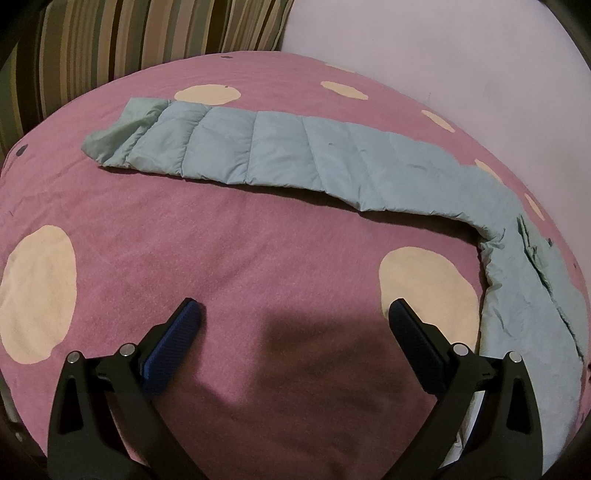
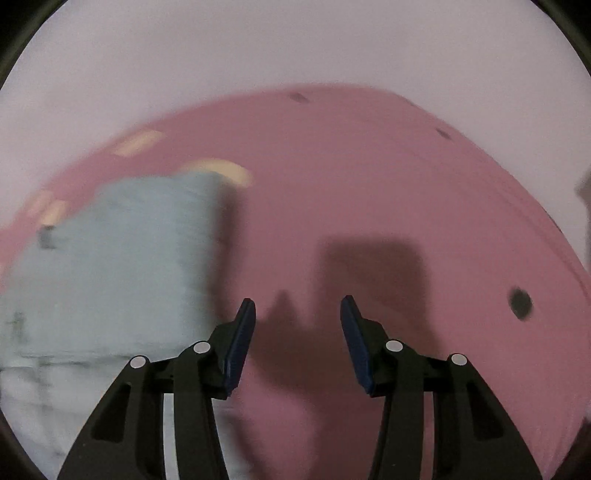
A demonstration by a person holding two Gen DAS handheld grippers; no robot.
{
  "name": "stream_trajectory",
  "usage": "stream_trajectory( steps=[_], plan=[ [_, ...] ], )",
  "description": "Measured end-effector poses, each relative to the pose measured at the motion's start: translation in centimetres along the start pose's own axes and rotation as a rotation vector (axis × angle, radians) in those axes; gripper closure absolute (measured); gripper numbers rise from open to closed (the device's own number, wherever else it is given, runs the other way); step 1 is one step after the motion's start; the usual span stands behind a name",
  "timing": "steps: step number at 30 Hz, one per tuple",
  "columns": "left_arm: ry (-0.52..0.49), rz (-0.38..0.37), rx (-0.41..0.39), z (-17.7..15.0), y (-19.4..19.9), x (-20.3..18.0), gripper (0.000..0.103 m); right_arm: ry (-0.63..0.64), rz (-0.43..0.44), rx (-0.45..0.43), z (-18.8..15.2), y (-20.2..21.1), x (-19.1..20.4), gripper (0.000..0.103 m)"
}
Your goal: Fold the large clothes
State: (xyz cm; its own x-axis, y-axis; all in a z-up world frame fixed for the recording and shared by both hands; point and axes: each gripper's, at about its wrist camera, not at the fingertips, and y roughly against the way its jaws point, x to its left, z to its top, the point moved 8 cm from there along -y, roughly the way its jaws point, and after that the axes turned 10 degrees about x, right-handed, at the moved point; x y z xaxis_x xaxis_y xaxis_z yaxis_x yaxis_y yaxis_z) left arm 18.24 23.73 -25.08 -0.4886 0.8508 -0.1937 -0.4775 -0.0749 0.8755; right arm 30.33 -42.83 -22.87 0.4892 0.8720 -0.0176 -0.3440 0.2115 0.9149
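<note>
A light blue quilted puffer jacket [image 1: 288, 151] lies on the pink bed cover [image 1: 229, 236]. One sleeve stretches left across the far part of the bed, and the body runs down the right edge. My left gripper [image 1: 295, 314] is open and empty above bare cover, nearer to me than the sleeve. In the right wrist view the picture is blurred: the jacket [image 2: 122, 266] lies at the left, and my right gripper [image 2: 297, 312] is open and empty over the pink cover [image 2: 369, 184], to the right of the jacket.
The cover has large cream dots [image 1: 37, 299] and small dark spots [image 2: 520, 301]. A striped cushion [image 1: 147, 33] stands behind the bed at the left. A pale wall [image 1: 443, 55] runs along the bed's far right side.
</note>
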Motion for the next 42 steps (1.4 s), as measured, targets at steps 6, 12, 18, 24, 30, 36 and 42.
stream_trajectory(
  steps=[6, 12, 18, 24, 30, 36, 42],
  plan=[
    [-0.016, 0.031, 0.009, 0.0, -0.2, -0.2, 0.002, -0.012, -0.151, -0.007, -1.6, -2.8, -2.6, 0.038],
    [-0.036, 0.069, 0.02, 0.0, -0.5, -0.4, 0.002, -0.021, -0.178, -0.028, -1.8, -3.2, -2.2, 0.031],
    [-0.072, 0.13, 0.041, -0.1, -0.9, -0.7, 0.002, -0.04, -0.184, -0.029, -1.8, -3.8, -3.2, 0.023],
    [-0.073, 0.099, 0.043, 0.1, -0.2, -0.5, 0.002, -0.049, -0.194, -0.027, -1.6, -3.9, -4.1, 0.02],
    [0.048, -0.037, -0.007, 2.4, 1.4, 3.1, 0.002, -0.049, -0.197, -0.028, -1.6, -3.8, -4.2, 0.019],
    [0.254, -0.119, -0.081, 5.9, 1.4, 10.6, 0.006, -0.046, -0.21, -0.031, -1.9, -3.5, -4.4, 0.018],
    [0.361, -0.236, -0.134, 9.1, 0.4, 13.8, 0.008, -0.039, -0.227, -0.034, -2.1, -3.3, -4.3, 0.018]
  ],
)
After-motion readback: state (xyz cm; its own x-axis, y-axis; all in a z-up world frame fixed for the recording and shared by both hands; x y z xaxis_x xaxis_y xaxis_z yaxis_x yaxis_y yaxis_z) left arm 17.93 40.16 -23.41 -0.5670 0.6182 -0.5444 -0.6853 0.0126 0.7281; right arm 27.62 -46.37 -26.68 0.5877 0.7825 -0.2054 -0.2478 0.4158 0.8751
